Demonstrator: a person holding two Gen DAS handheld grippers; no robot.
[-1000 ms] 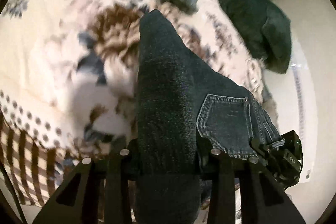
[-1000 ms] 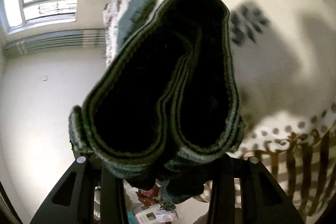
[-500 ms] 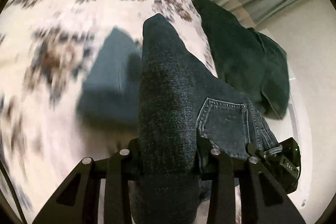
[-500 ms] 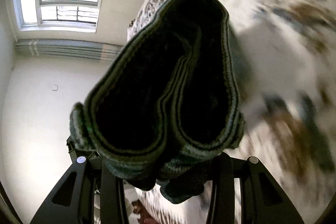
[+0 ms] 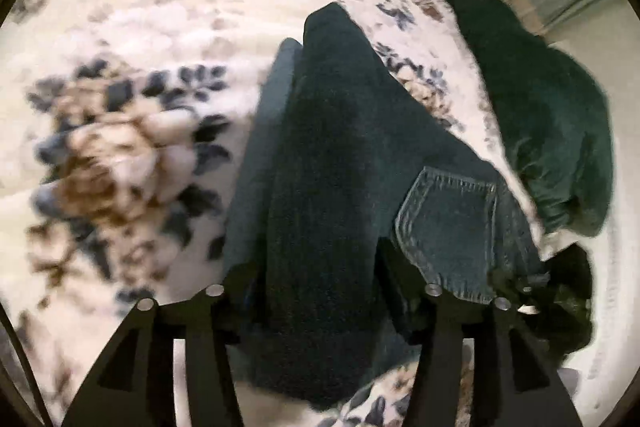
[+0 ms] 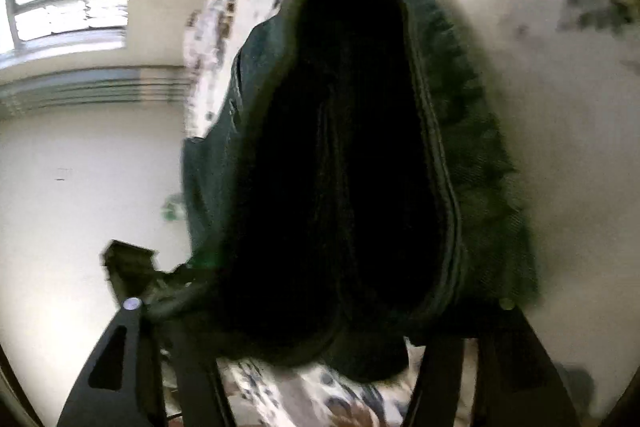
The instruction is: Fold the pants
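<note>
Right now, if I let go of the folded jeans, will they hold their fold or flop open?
The folded jeans will probably keep their fold: the denim looks thick, bunched in several layers. They likely sag rather than spring, draping over the floral bedspread. Slipping seems unlikely on that soft cover.

A bed (image 5: 168, 27) with a cream cover and blue and brown flowers holds the folded dark jeans (image 5: 340, 155). Another dark green cloth (image 5: 552, 131) lies near the bed's edge.
</note>
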